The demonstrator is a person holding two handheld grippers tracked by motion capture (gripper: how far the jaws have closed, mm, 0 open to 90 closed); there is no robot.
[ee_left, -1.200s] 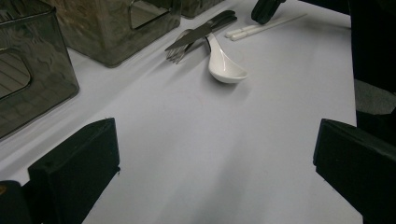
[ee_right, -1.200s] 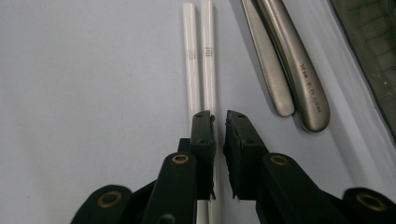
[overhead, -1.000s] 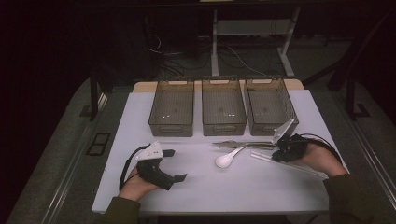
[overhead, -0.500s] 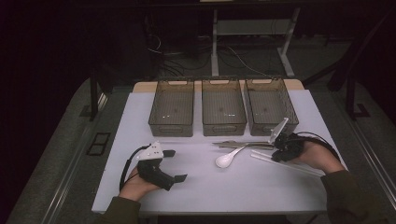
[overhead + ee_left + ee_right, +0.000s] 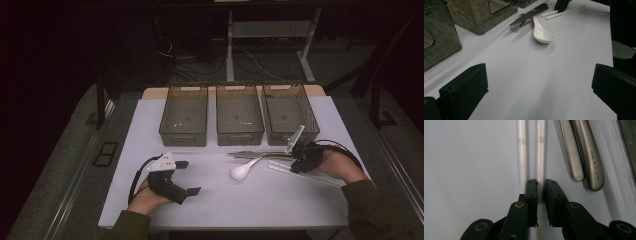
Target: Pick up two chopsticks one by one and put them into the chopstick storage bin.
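Two white chopsticks lie side by side on the white table. My right gripper stands over them with its jaws closed on the right-hand chopstick, which runs between the pads; the jaws have just been opening a little. In the high view this gripper is at the right, over the chopsticks. A white spoon lies to their left. My left gripper rests on the table at the front left, jaws wide apart with nothing between them.
A metal knife and fork lie beside the spoon, their handles right of the chopsticks. Three dark see-through bins stand in a row at the back.
My right gripper has shifted slightly over the chopsticks. The left gripper and the cutlery have stayed put.
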